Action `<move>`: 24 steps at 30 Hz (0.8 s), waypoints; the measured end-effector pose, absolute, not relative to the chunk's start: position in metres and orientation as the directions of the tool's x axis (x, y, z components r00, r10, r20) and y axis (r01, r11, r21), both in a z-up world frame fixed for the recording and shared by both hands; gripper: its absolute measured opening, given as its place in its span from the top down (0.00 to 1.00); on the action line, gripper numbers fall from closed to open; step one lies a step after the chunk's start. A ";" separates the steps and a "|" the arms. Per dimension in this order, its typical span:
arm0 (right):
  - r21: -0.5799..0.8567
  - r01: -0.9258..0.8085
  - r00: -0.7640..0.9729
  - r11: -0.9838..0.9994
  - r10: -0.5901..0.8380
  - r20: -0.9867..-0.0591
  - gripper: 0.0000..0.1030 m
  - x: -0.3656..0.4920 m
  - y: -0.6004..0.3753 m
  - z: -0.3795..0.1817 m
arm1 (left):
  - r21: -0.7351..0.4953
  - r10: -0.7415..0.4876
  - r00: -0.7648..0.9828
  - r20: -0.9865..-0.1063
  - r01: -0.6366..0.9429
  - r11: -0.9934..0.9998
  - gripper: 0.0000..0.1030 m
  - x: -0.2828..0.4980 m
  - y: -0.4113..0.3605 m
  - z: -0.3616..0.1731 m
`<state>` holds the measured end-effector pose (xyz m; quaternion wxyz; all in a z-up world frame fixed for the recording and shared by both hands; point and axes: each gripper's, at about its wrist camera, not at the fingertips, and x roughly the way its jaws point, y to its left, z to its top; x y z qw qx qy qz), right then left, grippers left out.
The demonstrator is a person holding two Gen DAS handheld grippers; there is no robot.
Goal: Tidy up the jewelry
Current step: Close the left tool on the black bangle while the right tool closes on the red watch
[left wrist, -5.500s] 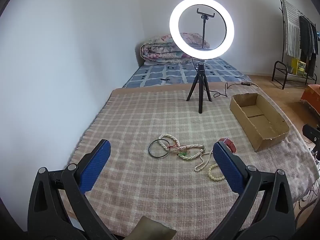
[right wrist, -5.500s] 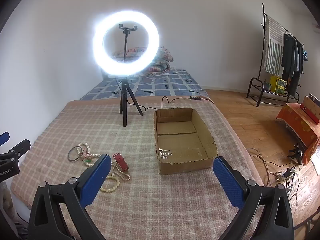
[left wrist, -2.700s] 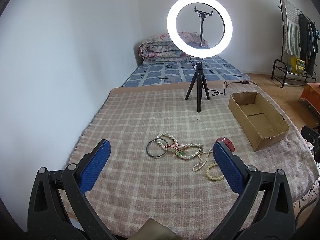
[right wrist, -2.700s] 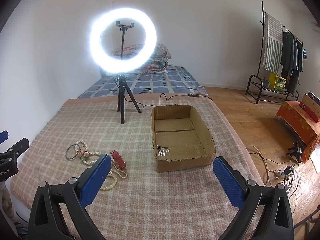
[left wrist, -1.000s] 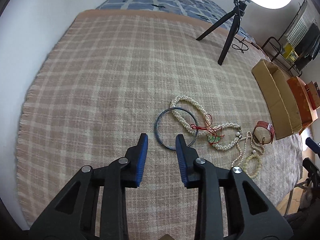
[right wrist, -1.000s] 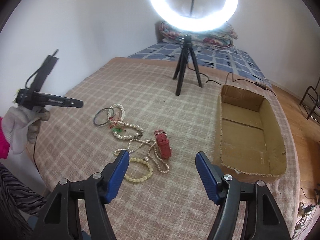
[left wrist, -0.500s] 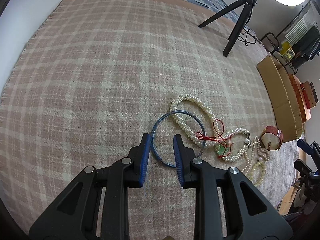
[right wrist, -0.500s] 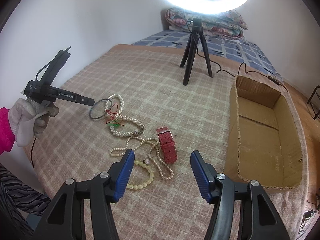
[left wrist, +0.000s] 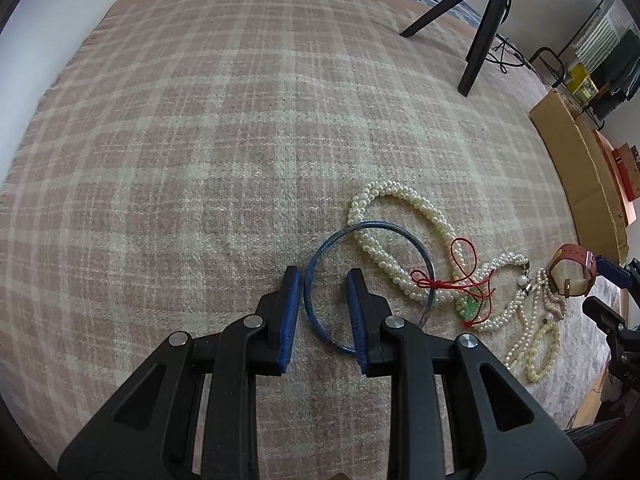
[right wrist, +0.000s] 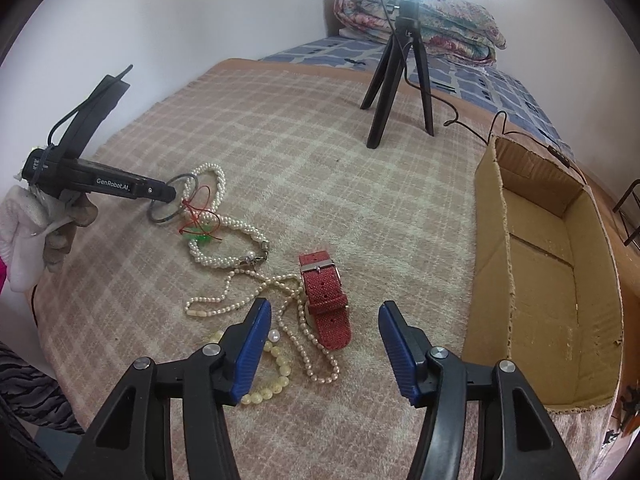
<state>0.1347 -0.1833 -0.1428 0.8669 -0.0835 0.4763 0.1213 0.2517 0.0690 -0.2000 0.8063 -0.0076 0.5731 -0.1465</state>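
A blue bangle (left wrist: 404,236) lies flat on the checked blanket; its near-left rim sits between the fingers of my left gripper (left wrist: 323,275), which is narrowly open and straddles it. A twisted pearl necklace (left wrist: 404,202) with a red string and green pendant (left wrist: 470,309) overlaps the bangle. In the right wrist view the left gripper (right wrist: 170,193) reaches the bangle (right wrist: 162,216). My right gripper (right wrist: 325,312) is open just above a red watch (right wrist: 325,294), thin pearl strands (right wrist: 296,322) and a cream bead bracelet (right wrist: 274,380).
An empty cardboard box (right wrist: 556,272) lies on the blanket to the right. A ring-light tripod (right wrist: 394,76) stands at the back with its cable running by the box. Folded quilts (right wrist: 420,12) lie beyond. A white wall borders the left.
My left gripper has dropped lower and forward so its fingers now straddle the bangle's rim. My right gripper has moved closer to the red watch and narrowed a little.
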 end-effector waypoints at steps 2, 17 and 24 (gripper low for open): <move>-0.037 -0.292 0.515 0.956 0.124 -0.848 0.47 0.137 -0.181 -0.145 | -0.155 -0.227 0.311 -0.923 0.240 0.958 0.78 0.252 0.066 -0.200; -0.091 -0.302 0.510 0.949 0.080 -0.857 0.57 0.145 -0.171 -0.158 | -0.068 -0.169 0.389 -0.906 0.260 0.963 0.98 0.244 0.058 -0.194; -0.087 -0.307 0.499 0.948 0.082 -0.863 0.70 0.145 -0.173 -0.162 | -0.035 -0.154 0.434 -0.888 0.269 0.963 0.98 0.236 0.057 -0.179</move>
